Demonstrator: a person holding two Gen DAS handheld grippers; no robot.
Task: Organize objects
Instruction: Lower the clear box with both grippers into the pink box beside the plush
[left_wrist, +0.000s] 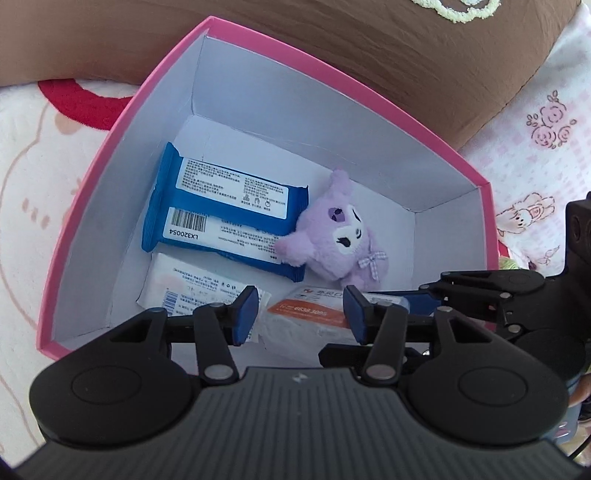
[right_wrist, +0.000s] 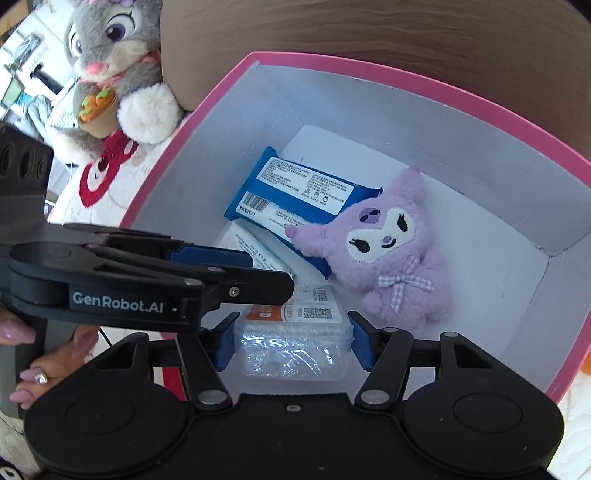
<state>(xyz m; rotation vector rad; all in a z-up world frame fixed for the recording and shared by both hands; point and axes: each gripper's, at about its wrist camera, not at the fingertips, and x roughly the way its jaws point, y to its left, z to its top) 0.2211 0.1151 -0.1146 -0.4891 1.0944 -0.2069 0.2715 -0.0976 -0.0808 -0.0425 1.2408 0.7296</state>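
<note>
- We find the right gripper (right_wrist: 293, 341) clamped on a clear-wrapped tissue pack (right_wrist: 291, 343), held low over the near end of the pink box (right_wrist: 236, 74).
- The left gripper (left_wrist: 300, 314) stands part open with nothing between its pads, above that pack.
- Inside the box lie a white pack (left_wrist: 177, 280), a blue wipes pack (left_wrist: 221, 206) and a purple plush (left_wrist: 340, 236).
- Beyond the box we note a grey rabbit plush (right_wrist: 114, 62).

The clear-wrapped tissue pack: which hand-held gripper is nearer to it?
Right. The right hand-held gripper has the clear-wrapped tissue pack between its pads; the left hand-held gripper hangs just above it, open, not touching.
</note>
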